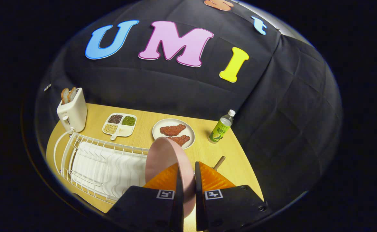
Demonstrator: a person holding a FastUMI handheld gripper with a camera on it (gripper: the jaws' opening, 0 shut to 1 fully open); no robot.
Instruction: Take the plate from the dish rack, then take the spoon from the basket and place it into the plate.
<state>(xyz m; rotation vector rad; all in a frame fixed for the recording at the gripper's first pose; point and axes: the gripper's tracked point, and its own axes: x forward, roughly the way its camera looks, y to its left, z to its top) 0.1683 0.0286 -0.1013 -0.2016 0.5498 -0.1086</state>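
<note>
gripping one pink plate (164,158), hand-held gripper (187,175) clamped, one dish rack (79,145)

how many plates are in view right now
2: a pink plate gripped on edge between the jaws beside the dish rack; a white plate holding food beyond it.

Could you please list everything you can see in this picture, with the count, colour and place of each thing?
table: one, light wood, under everything.
dish rack: one, white wire, beside the tongs on the toaster's side.
plate: one, pink, standing on edge between the tongs.
toaster: one, cream, beyond the dish rack, with two slices of bread in it.
tray: one, white, four compartments with dark, green and pale grains, between the toaster and the dish of meat.
dish: one, white, two brown pieces of meat on it, beyond the pink plate.
bottle: one, green label, white cap, beside the dish.
handle: one, wooden, just past the tongs on the bottle's side.
tongs: one pair, shut on the plate.
</note>
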